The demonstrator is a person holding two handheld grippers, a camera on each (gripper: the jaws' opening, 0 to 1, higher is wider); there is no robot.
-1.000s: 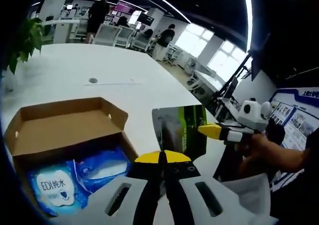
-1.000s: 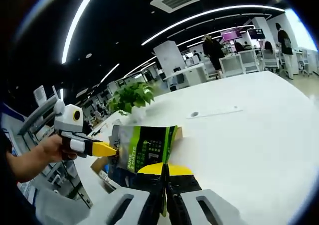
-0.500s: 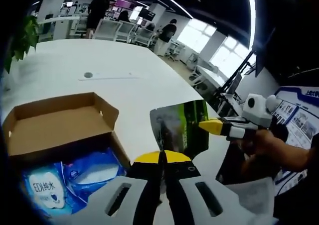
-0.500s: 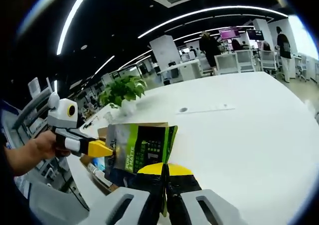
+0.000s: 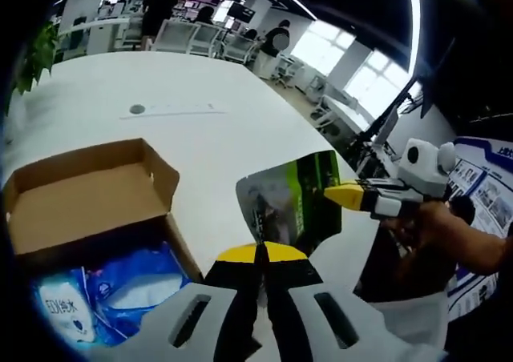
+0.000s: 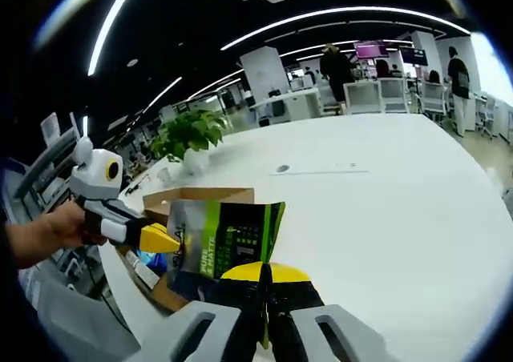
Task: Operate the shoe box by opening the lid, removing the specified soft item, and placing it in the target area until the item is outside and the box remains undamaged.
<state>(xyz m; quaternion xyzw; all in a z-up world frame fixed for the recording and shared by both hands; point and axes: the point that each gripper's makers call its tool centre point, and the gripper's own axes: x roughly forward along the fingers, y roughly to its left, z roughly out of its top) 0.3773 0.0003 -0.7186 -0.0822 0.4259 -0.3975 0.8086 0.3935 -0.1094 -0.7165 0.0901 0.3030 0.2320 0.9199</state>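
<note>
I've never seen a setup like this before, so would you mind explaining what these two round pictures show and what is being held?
No robot arm here: a person holds a two-jaw tool in each hand, and a fisheye camera rides on each, looking along its jaws. In the left gripper view, the left gripper is shut on a green pouch, and the right gripper pinches the pouch's far edge. The right gripper view shows the same pouch from the other side. On the white table sits an open cardboard shoe box with blue wipe packs inside. The pouch is held up, outside the box.
</note>
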